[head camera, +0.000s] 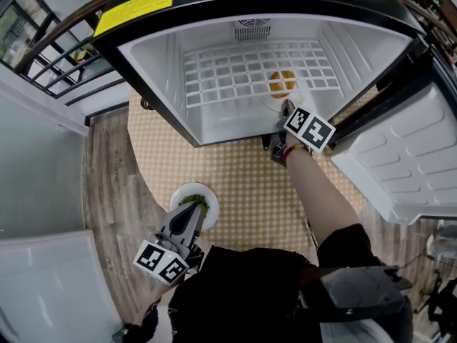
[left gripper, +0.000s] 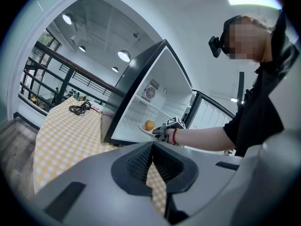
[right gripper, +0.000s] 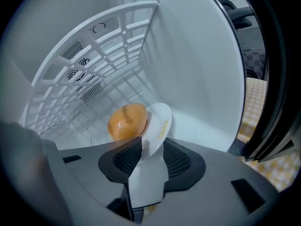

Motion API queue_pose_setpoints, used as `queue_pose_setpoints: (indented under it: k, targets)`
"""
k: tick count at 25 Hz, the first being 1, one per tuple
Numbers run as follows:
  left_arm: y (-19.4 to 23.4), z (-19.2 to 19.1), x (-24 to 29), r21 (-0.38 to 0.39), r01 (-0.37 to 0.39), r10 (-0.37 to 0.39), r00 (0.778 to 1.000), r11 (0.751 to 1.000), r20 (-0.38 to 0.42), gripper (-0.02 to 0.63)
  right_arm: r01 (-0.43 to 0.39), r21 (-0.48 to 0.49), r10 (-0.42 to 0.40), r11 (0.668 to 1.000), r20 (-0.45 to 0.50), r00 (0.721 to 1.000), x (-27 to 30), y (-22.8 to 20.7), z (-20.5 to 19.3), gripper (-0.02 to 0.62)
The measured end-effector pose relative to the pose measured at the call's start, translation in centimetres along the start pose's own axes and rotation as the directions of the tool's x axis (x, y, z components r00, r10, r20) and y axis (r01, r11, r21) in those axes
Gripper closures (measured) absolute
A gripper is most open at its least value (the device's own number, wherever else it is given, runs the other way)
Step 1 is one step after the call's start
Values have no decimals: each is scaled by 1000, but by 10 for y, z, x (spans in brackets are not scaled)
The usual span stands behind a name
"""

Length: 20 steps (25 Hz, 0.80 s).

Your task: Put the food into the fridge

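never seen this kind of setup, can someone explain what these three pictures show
A person holds a two-jaw tool in each hand. The head view looks down from the person's head; the other two views look along each tool's jaws. A small black fridge with a white inside stands open on a yellow checked tablecloth. The right tool reaches inside with a round white plate carrying an orange-brown piece of food; its jaws are opening, the plate's rim between them. The left tool, shut and empty, hovers by a white plate of green vegetables.

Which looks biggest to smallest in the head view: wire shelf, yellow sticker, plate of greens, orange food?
Wire shelf; then yellow sticker and plate of greens, about alike, the plate nearer the camera; orange food smallest.
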<state>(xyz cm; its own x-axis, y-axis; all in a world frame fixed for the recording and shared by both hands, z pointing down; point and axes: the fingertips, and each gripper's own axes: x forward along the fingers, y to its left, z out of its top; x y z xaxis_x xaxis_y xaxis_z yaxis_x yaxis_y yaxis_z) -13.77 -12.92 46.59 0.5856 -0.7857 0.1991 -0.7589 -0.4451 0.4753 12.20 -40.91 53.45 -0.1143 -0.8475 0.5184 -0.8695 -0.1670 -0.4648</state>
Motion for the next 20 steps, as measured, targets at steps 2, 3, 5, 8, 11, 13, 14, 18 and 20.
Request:
queue_pose_setpoints:
  k: [2, 3, 5, 8, 11, 13, 14, 18, 20]
  targets:
    - [1, 0, -1, -2, -4, 4, 1000, 1000, 2, 595, 4, -25, -4, 1000, 5, 1000, 0, -1, 0, 457]
    - [1, 0, -2, -3, -6, 6, 1000, 1000, 3, 595, 6, -34, -6, 999, 6, 1000, 0, -1, 0, 453]
    - [2, 0, -4, -5, -8, 8, 1000, 1000, 6, 595, 9, -47, -9, 999, 8, 1000, -1, -1, 1, 448]
    - [3, 0, -6, -9, -11, 11, 1000, 1000, 7, 595, 21, -73, -21, 997, 9, 1000, -2, -2, 1, 440]
    - [3, -1, -6, -12, -11, 12, 1000, 1000, 9, 595, 46, -117, -44, 992, 20, 999, -2, -4, 2, 419]
    - [2, 0, -6, -12, -10, 10, 1000, 1000, 10, 595, 54, -143, -51, 988, 24, 998, -2, -5, 3, 408]
    - [2, 0, -5, -12, -9, 9, 1000, 1000, 10, 595, 52, -150, -49, 987, 24, 998, -2, -5, 3, 408]
    - [3, 0, -6, -14, -11, 11, 1000, 1000, 11, 595, 48, -154, -45, 987, 23, 999, -2, -5, 3, 408]
    - [3, 0, -6, -14, -11, 12, 1000, 1000, 11, 595, 51, -156, -48, 986, 25, 999, -2, -5, 2, 408]
